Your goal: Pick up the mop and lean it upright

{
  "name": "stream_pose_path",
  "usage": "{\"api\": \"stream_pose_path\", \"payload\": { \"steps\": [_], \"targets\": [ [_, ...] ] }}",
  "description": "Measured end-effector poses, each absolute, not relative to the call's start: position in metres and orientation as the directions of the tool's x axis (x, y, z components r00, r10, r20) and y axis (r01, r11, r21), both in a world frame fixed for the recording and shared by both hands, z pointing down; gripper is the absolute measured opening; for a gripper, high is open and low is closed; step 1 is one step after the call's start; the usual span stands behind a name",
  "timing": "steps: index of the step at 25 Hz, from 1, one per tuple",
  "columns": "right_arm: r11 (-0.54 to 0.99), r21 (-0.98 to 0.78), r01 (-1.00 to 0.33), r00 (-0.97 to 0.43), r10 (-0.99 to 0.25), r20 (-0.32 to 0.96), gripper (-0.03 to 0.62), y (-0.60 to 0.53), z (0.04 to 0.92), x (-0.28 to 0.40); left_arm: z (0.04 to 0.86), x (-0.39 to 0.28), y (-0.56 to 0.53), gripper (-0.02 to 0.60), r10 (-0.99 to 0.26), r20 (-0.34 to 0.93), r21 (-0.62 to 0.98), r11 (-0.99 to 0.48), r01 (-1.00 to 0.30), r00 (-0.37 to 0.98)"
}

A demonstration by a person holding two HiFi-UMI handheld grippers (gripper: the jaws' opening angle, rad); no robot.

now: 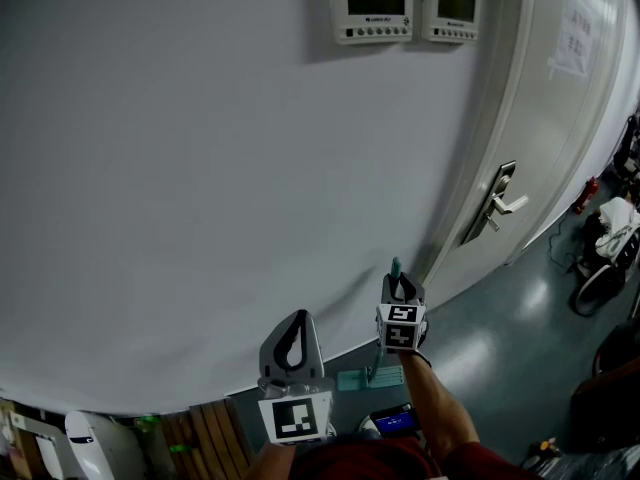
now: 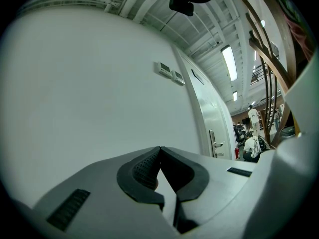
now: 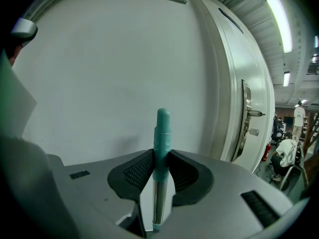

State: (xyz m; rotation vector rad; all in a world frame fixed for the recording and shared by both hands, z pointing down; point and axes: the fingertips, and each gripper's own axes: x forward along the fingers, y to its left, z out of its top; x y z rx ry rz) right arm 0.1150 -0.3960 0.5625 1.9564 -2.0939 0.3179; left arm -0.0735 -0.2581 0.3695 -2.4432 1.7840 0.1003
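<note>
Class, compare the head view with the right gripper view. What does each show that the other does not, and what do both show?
Head view only: the left gripper and the mop head low by the wall. Right gripper view only: the ceiling lights and the pads clamped on the mop handle. Both: the right gripper, the handle's teal tip, the door handle and the wall panels.

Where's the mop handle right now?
Head view, bottom centre-right: mop handle clamped upright in the right hand-held gripper, by the white wall, left of the door.
</note>
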Motion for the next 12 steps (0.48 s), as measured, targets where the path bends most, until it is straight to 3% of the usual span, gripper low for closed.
{"api": "stream_pose_path", "payload": {
  "steps": [12],
  "targets": [
    [0.068,0.073,-0.995,-0.039,-0.938,0.344,0.109,-0.419,0.568,0.123,0.369,-0.077,-0.259,0.014,-0.946,-0.118,-0.065,-0.296,-0.953,0.302]
  ]
}}
